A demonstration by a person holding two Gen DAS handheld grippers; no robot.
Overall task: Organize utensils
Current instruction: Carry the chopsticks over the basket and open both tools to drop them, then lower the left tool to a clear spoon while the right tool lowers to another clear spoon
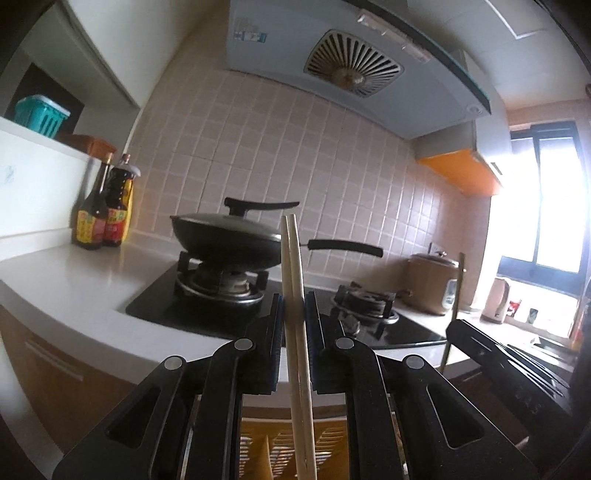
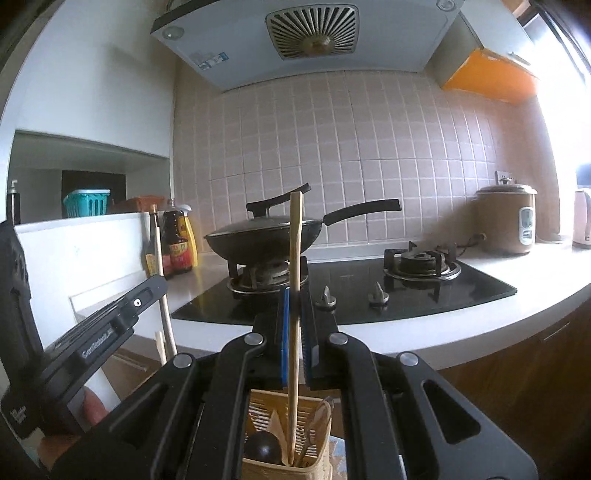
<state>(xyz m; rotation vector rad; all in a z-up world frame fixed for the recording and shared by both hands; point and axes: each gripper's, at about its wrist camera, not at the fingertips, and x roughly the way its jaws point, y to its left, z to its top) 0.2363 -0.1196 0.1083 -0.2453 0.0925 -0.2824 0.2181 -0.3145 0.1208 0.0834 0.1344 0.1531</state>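
My left gripper (image 1: 293, 301) is shut on a pair of pale wooden chopsticks (image 1: 291, 258) that stand upright between its blue pads. Their lower ends reach down over a yellow slatted utensil holder (image 1: 332, 448) at the bottom edge. My right gripper (image 2: 293, 295) is shut on a single thin wooden stick (image 2: 295, 236), also upright. Its lower end sits inside the holder (image 2: 264, 398), beside a dark round spoon (image 2: 264, 446) and other wooden utensils. Each view shows the other gripper at its side: the right gripper (image 1: 452, 328), the left gripper (image 2: 159, 286).
Ahead is a black glass hob (image 2: 351, 295) set in a white counter (image 1: 74, 280). A lidded black wok (image 2: 258, 236) sits on its left burner. Sauce bottles (image 1: 103, 218) stand at the left, a rice cooker (image 2: 508, 221) at the right. A range hood (image 2: 314, 33) hangs above.
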